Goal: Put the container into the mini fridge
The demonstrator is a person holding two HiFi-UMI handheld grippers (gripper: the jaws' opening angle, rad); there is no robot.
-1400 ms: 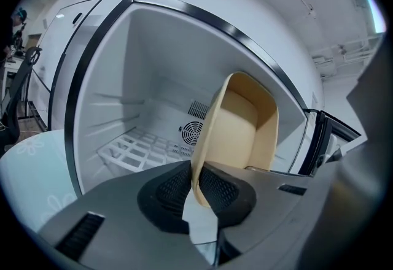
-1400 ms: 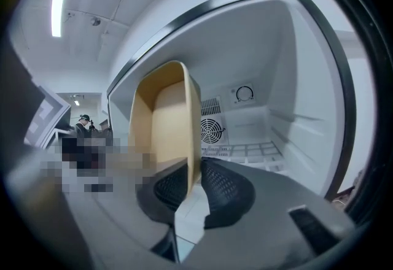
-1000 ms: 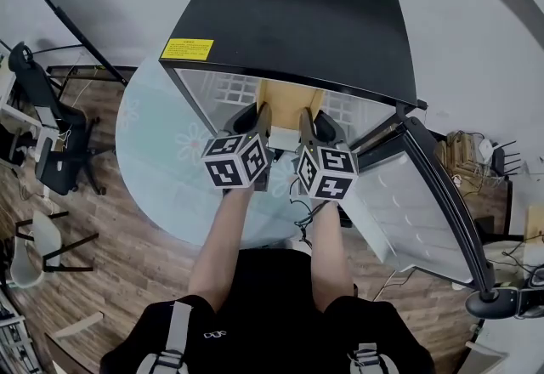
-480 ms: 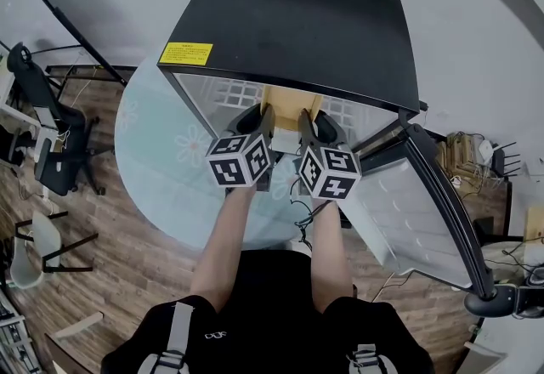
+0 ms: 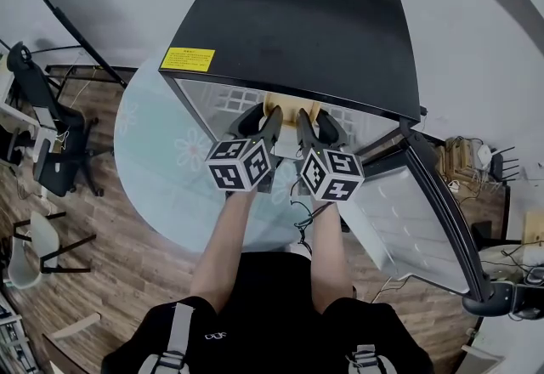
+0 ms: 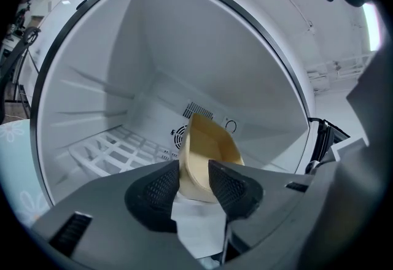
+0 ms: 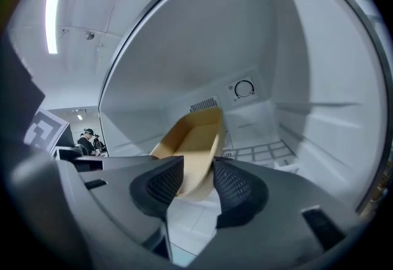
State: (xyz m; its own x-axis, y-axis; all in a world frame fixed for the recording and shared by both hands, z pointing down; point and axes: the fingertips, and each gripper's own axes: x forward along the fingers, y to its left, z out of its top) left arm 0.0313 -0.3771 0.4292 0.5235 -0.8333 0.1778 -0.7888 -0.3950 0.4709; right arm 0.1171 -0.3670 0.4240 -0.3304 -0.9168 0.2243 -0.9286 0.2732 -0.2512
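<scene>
The container (image 6: 206,152) is a tan paper tray lying inside the white chamber of the mini fridge (image 5: 297,24), whose door (image 5: 425,194) hangs open at the right. In the head view only a strip of the container (image 5: 287,103) shows under the black top. My left gripper (image 6: 193,170) has just been opening; the container's left wall stands between its pads without being pressed. My right gripper (image 7: 198,170) has also just been opening, and the container (image 7: 190,140) keeps its right wall between those jaws. Both grippers (image 5: 259,121) (image 5: 314,121) reach side by side into the fridge mouth.
A white wire shelf (image 6: 110,149) covers the fridge floor, with a fan grille on the back wall. The fridge stands on a round glass table (image 5: 153,151). An office chair (image 5: 42,126) is at the left and cables (image 5: 467,155) at the right.
Both grippers' jaws have spread apart, letting go of the container's walls. The hands have stayed where they were at the fridge opening.
</scene>
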